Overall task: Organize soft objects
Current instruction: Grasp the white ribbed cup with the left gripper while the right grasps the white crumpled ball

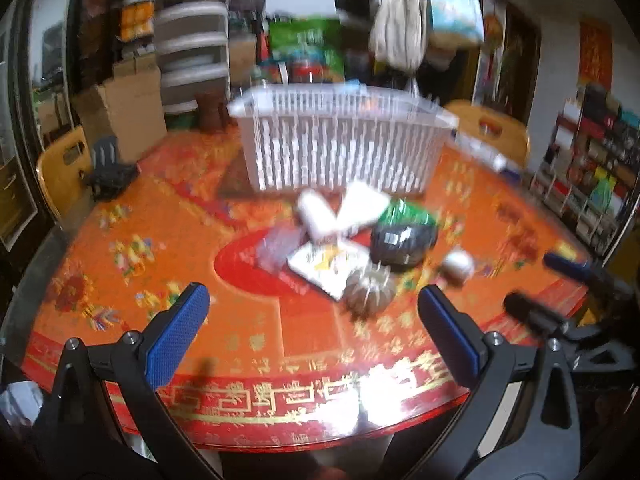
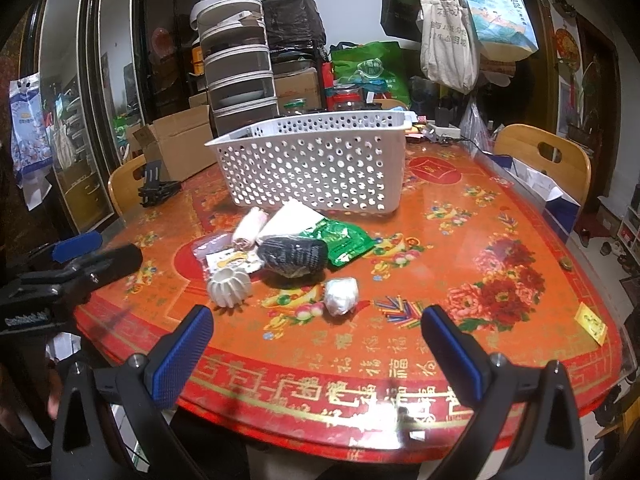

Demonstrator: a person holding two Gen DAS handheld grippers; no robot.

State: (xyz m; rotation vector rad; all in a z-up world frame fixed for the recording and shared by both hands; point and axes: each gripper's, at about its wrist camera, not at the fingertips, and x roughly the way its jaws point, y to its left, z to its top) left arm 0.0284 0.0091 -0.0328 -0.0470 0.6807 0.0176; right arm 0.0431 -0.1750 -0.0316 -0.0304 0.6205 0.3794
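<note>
Pre-grasp stage, nothing picked yet: left gripper (image 1: 314, 320) and right gripper (image 2: 316, 340) both hover over the near table (image 2: 500, 320) edge, jaws spread wide and empty, while the white perforated basket (image 2: 316, 164) sits at the far side, looking empty from here. Next move, I'd judge, is to close on the nearest piece, the small white wrapped ball (image 2: 341, 296), and carry it over the basket rim. Count in the pile just before the basket: one ribbed white ornament (image 2: 230, 288), one black mesh bundle (image 2: 294, 255), one green packet (image 2: 346, 240), one pink-white roll (image 2: 250, 229), one white folded piece (image 2: 290, 216), one flat printed packet (image 2: 234, 260), one clear pouch (image 2: 210, 246).
</note>
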